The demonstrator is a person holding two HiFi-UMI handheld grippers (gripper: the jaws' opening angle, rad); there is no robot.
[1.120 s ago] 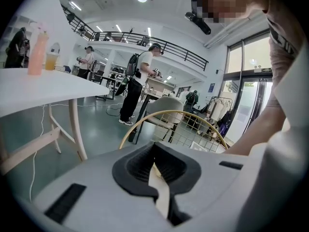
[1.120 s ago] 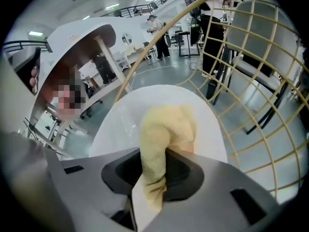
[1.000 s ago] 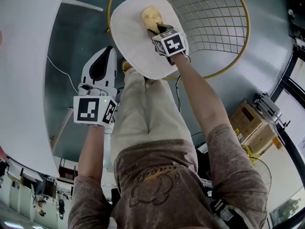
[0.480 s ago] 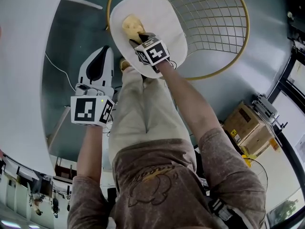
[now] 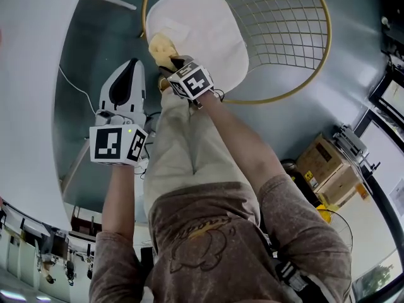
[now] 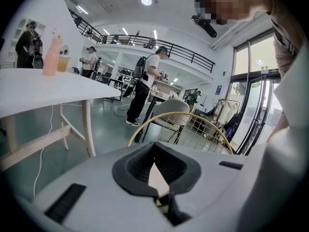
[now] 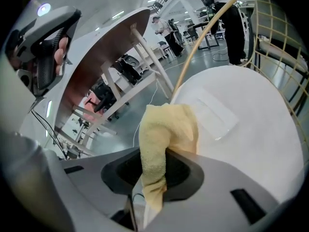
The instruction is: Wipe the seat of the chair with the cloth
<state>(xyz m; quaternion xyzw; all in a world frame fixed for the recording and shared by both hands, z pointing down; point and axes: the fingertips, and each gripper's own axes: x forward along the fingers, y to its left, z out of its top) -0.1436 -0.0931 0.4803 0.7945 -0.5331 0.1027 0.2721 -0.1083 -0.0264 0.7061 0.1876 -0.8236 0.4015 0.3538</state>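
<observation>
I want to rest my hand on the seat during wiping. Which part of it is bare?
The seat is bare across its middle and far side, from the cloth over to the wire backrest. Crowded only at the near-left edge, where the right gripper holds the cloth.

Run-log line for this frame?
right gripper: shut on yellow cloth | cloth at near-left rim of chair seat | left gripper: shut, empty
</observation>
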